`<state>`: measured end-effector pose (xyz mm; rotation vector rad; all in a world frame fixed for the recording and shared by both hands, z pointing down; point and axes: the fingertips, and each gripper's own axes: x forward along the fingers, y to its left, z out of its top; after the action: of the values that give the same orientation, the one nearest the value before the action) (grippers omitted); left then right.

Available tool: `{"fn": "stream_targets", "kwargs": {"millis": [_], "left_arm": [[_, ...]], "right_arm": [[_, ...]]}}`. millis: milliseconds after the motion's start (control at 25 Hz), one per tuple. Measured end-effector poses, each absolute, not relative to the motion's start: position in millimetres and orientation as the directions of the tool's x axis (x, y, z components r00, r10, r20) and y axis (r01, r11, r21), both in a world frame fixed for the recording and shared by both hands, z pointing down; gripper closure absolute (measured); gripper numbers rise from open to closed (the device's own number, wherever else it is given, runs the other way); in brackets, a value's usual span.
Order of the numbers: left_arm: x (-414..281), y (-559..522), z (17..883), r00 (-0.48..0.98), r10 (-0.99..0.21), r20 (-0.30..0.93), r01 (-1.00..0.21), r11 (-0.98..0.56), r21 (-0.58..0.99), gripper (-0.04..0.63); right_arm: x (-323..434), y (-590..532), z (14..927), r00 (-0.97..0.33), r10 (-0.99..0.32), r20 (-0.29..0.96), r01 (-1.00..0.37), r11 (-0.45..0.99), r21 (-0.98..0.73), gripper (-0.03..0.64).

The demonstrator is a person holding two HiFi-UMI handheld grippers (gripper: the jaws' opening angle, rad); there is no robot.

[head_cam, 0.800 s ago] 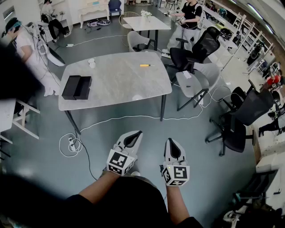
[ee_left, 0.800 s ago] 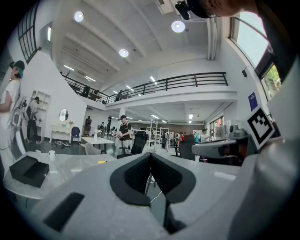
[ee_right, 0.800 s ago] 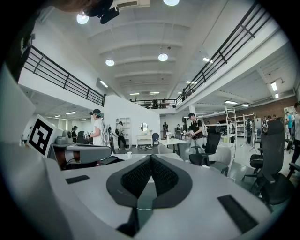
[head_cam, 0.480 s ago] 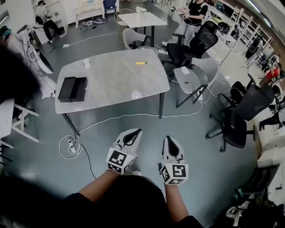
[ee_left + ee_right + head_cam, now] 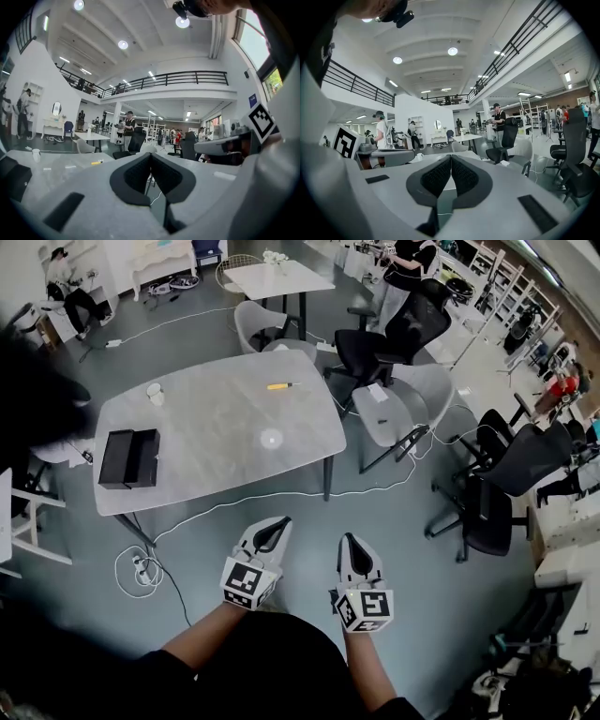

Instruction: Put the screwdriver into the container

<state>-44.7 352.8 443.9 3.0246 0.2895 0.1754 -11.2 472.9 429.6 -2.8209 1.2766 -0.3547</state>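
A yellow-handled screwdriver lies on the far side of the grey marble table. It shows small in the left gripper view. The black open container sits at the table's left end. Both grippers hang over the floor, well short of the table's near edge. My left gripper is shut with nothing in it, its dark pads meeting. My right gripper is also shut and holds nothing.
A white cup stands at the table's far left. A grey chair and black office chairs crowd the right. A white cable and power strip lie on the floor by the table. People stand at the back.
The head view has shifted: the table, screwdriver and container now sit lower and further left in the picture. Both grippers stay shut and side by side.
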Motion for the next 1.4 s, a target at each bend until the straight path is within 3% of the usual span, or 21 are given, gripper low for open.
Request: {"fn": "stream_targets", "kwargs": {"millis": [560, 1400], "left_arm": [[87.8, 237.6, 444.2, 0.94, 0.316, 0.126, 0.298, -0.944, 0.143, 0.578], [212.4, 126.3, 463.7, 0.973, 0.176, 0.147, 0.151, -0.974, 0.17, 0.578]], "right_arm": [[136.8, 349.8, 419.6, 0.682, -0.698, 0.218, -0.692, -0.712, -0.116, 0.604], [249.0, 242.6, 452.4, 0.62, -0.747, 0.241, -0.743, -0.657, -0.126, 0.605]]}}
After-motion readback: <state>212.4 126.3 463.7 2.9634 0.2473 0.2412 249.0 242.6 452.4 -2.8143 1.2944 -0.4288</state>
